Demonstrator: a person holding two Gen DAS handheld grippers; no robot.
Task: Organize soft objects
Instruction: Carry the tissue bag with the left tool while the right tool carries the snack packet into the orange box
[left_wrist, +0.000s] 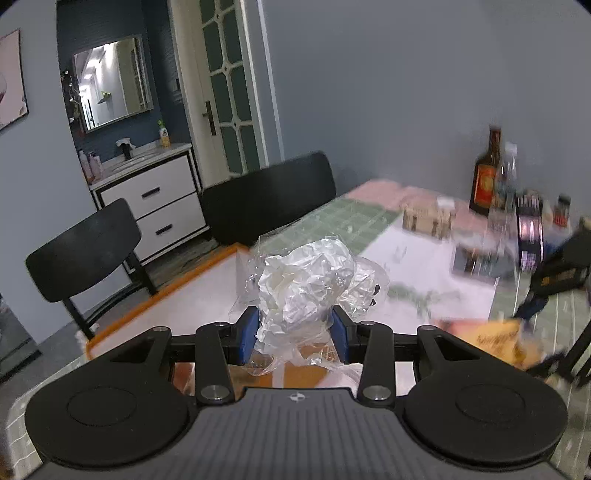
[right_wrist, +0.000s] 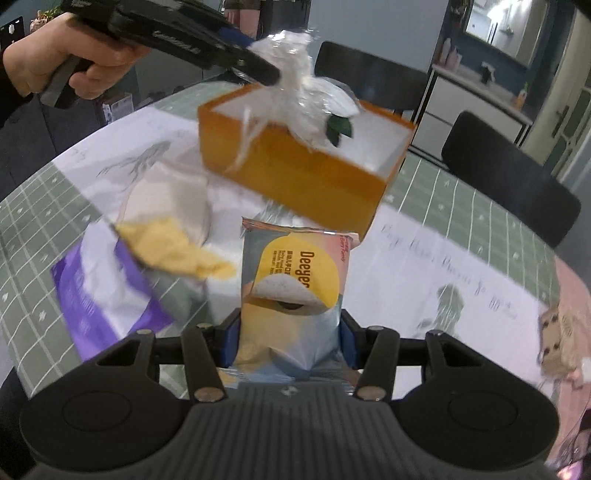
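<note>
My left gripper (left_wrist: 293, 334) is shut on a crumpled clear plastic wrap with white paper inside (left_wrist: 306, 284). It holds the bundle above the open orange box (left_wrist: 162, 291). In the right wrist view the left gripper (right_wrist: 258, 70) hangs the bundle (right_wrist: 299, 74) over the orange box (right_wrist: 314, 173). My right gripper (right_wrist: 290, 339) is shut on a soft tissue pack (right_wrist: 295, 277) printed "Deeyeo", held just in front of the box. A purple and white pouch (right_wrist: 107, 291) and a crumpled yellow and white wrapper (right_wrist: 173, 236) lie to the left on the table.
The table (right_wrist: 443, 192) has a green grid cloth and a white printed sheet. A brown bottle (left_wrist: 487, 177), cans and small boxes stand at its far right. Black chairs (left_wrist: 85, 251) stand along the far edge. A small woven box (right_wrist: 557, 328) sits at the right.
</note>
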